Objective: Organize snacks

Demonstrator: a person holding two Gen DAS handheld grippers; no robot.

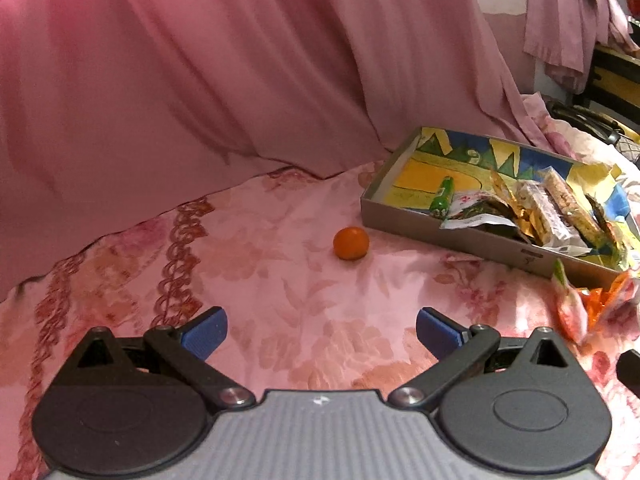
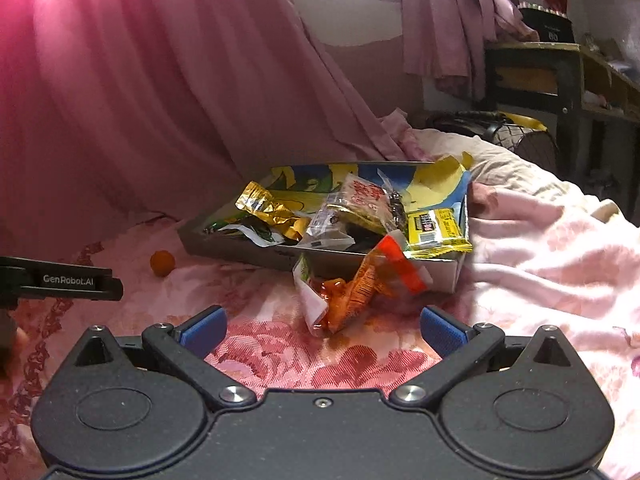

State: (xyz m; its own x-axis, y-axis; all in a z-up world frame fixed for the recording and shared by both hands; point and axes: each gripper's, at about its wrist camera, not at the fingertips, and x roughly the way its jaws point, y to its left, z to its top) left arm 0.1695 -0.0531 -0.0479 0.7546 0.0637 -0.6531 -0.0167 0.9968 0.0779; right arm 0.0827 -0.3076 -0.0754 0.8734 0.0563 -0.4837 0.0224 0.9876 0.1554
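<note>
**Sorting snacks on a pink bedspread**

Both tools gape wide and carry nothing: the left gripper faces a small orange lying alone on the floral cover, near the grey snack box. The right gripper hovers just short of an orange-and-white packet leaning against the box's front wall, wrappers piled inside.

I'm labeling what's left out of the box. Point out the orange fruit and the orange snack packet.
orange fruit (image 1: 351, 243), left wrist view, center of its peel.
orange snack packet (image 2: 352, 292), right wrist view, crumpled middle.
</note>
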